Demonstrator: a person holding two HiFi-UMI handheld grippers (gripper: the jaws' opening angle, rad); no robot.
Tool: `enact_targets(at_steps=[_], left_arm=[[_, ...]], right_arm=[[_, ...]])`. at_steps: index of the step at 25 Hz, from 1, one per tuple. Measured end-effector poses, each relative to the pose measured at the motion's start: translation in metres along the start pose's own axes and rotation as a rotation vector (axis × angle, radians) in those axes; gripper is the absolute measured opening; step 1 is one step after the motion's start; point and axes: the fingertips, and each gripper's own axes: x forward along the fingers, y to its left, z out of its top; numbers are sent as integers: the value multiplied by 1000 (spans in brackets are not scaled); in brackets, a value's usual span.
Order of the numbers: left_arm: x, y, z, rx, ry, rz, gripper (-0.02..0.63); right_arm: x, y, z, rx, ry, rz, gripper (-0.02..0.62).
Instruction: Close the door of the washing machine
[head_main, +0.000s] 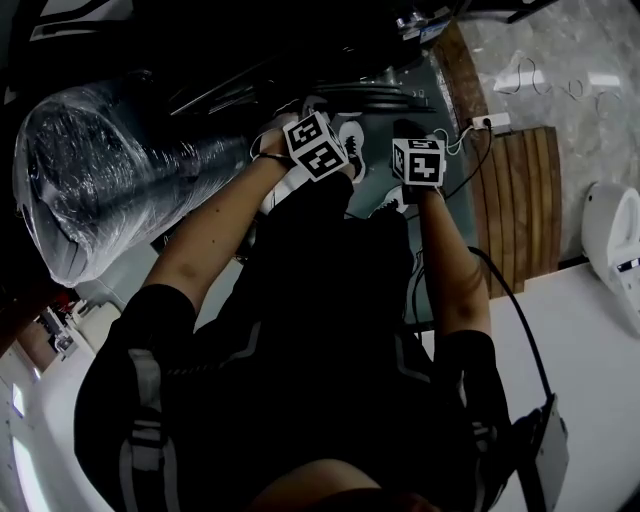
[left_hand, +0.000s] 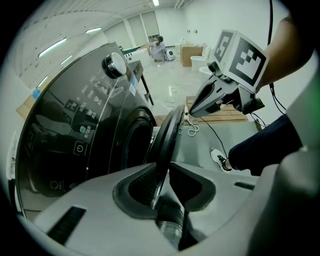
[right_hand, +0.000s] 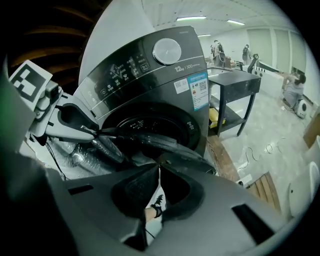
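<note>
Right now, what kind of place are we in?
Probably a big workshop or test hall, not a home: the washing machine stands in a wide room with a wooden pallet and a cardboard box.

A glossy charcoal washing machine (right_hand: 145, 85) wears a silver dial (right_hand: 166, 50) and a blue-and-white sticker (right_hand: 199, 92), centre frame. Upper right in the left gripper view, black-and-white squares pattern the marker cube (left_hand: 242, 52) on the pale grey right gripper (left_hand: 192, 113).
</note>
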Motion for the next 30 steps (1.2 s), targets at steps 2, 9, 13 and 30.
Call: enact_targets(at_steps=[2,9,13,30], left_arm=[[0,5,2,5,-9,1,81],[3,18,4,-17,-34,-4,75],[4,26,6,-9,-39,-20,75],[3,56,14,-40,-77,6,51]], right_arm=[[9,-3,9,19,-8,-10,14],[28,-9,35,53,-29,-35,8],[34,-10,47,143,-61,2,8],[60,-6,99,214,-157,60,6]])
